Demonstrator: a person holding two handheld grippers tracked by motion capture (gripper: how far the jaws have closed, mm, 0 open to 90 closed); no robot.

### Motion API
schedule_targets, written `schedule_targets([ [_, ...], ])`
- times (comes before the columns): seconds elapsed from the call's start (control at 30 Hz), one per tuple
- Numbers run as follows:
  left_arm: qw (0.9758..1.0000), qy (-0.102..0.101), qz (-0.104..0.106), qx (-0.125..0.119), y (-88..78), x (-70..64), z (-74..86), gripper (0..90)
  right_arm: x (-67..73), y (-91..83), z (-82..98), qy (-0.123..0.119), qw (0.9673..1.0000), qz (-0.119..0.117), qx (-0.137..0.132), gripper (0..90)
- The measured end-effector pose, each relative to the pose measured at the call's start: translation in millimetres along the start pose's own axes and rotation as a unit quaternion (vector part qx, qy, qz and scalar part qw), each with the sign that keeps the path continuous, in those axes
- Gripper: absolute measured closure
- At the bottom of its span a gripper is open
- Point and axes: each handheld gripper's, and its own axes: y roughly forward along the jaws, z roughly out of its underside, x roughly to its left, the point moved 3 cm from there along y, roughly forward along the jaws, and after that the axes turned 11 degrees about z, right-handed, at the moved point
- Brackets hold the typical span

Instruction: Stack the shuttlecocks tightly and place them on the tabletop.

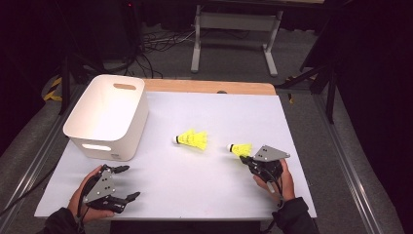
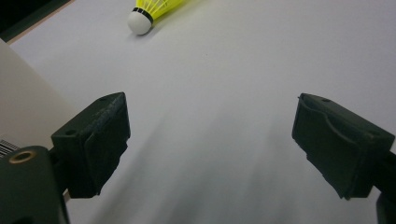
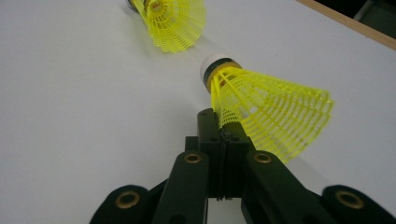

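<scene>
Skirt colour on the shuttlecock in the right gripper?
Bright yellow mesh skirt on the held shuttlecock, white cork tip; clearest in the right gripper view.

Left tool (image 1: 125,183) gapes wide; right tool (image 1: 245,159) is clamped tight.

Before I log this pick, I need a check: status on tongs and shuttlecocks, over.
Right tongs shut on near shuttlecock skirt. Left tongs open, idle by white bin. Second shuttlecock lies mid-table, between bin and held one.

My high camera looks forward and down over the whole table (image 1: 214,185). The left gripper (image 2: 210,140) camera sits low, facing the shuttlecock (image 2: 149,11) far ahead of its jaws. The right gripper (image 3: 224,123) camera, close in, shares that shuttlecock (image 3: 175,21).
</scene>
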Motion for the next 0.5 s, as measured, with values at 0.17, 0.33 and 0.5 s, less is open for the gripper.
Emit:
schedule_targets([
  [0.17, 1.0, 0.002, -0.001, 0.002, 0.4, 0.3, -0.2, 11.9, 0.1, 5.5, -2.7, -0.007, 1.0, -0.001, 0.002, 89.9],
  [0.33, 1.0, 0.002, -0.001, -0.001, -0.4, 0.9, -0.3, 11.7, 1.4, 10.2, -8.3, -0.01, 0.9999, -0.002, -0.001, 89.9],
  [0.5, 1.0, 0.004, 0.0, -0.005, 0.2, 2.3, -1.9, 11.4, 2.0, 13.5, -12.5, -0.012, 0.9999, -0.004, -0.003, 89.9],
])
